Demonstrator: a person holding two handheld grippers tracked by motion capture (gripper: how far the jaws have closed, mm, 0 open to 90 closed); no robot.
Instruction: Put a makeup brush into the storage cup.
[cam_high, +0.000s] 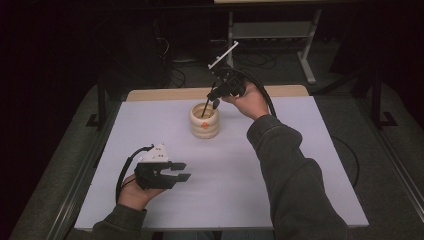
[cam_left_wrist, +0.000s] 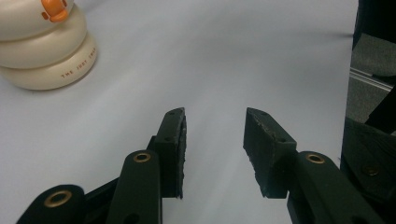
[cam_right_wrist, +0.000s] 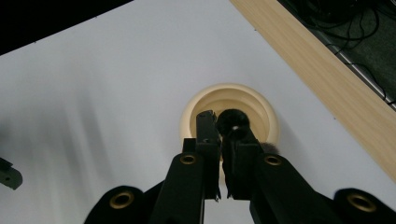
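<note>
Two black jaws of the left tool (cam_left_wrist: 215, 140) rising from the bottom edge, parted, nothing between them, over the pale desk (cam_left_wrist: 224, 60). Upper left: a cream ringed pot (cam_left_wrist: 44, 51), small lettering on its lowest ring, an orange piece (cam_left_wrist: 55, 8) on its top ring. Far right: dark framework (cam_left_wrist: 373, 93) past the desk edge.

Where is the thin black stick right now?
In the high view, the black stick is held by the right tool, slanting down into the mouth of the cream ribbed holder at the far middle of the white table.
</note>
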